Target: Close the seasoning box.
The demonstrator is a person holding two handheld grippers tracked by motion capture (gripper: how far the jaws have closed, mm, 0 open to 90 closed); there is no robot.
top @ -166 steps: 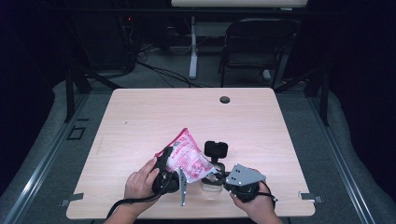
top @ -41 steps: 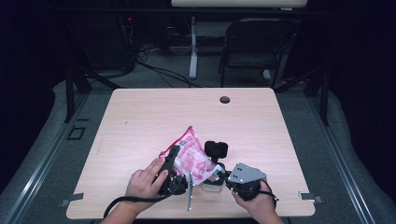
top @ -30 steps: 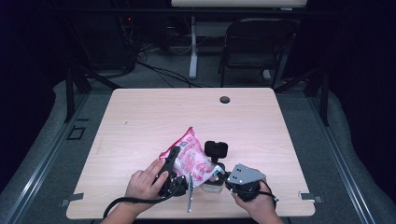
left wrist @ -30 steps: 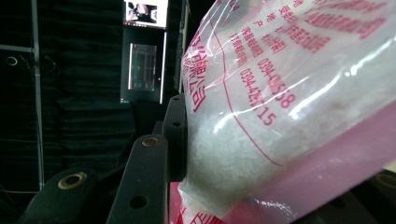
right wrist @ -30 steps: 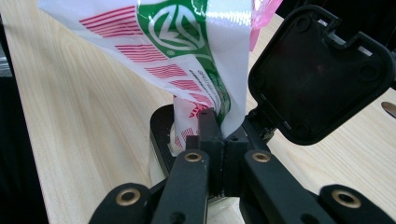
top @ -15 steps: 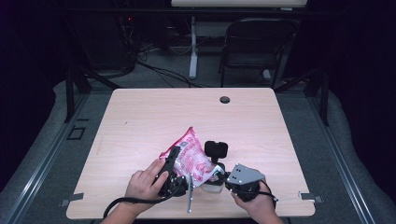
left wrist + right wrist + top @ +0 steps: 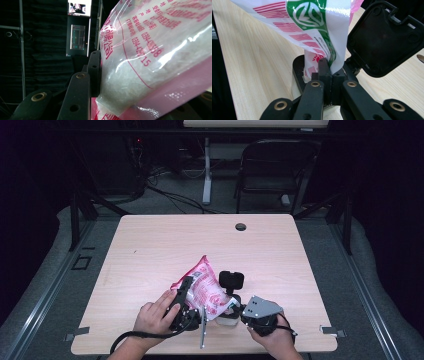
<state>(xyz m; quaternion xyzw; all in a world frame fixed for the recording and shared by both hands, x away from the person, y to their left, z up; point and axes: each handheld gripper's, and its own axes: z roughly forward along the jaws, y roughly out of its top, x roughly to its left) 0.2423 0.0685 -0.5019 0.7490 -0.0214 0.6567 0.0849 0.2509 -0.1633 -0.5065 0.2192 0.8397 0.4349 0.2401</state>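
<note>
A pink-and-white plastic bag (image 7: 205, 287) of white grains is held tilted over a small clear container (image 7: 227, 321) whose black flip lid (image 7: 231, 280) stands open. My left gripper (image 7: 186, 304) is shut on the bag's body (image 7: 155, 50), with one finger (image 7: 94, 72) pressed against its side. My right gripper (image 7: 236, 309) is shut on the bag's lower corner (image 7: 317, 22), and its jaws (image 7: 329, 73) meet just above the container's rim (image 7: 297, 72). The open lid (image 7: 384, 40) stands to the right of the jaws. The container's contents are hidden.
All of this sits near the front edge of the wooden table (image 7: 165, 245), which has a round cable hole (image 7: 241, 226) at the back. A dark chair (image 7: 275, 175) and a table leg (image 7: 206, 175) stand beyond the far edge.
Since 5.5 s ago the bag's top has shifted slightly right, toward the lid. Over the last second nothing has visibly moved.
</note>
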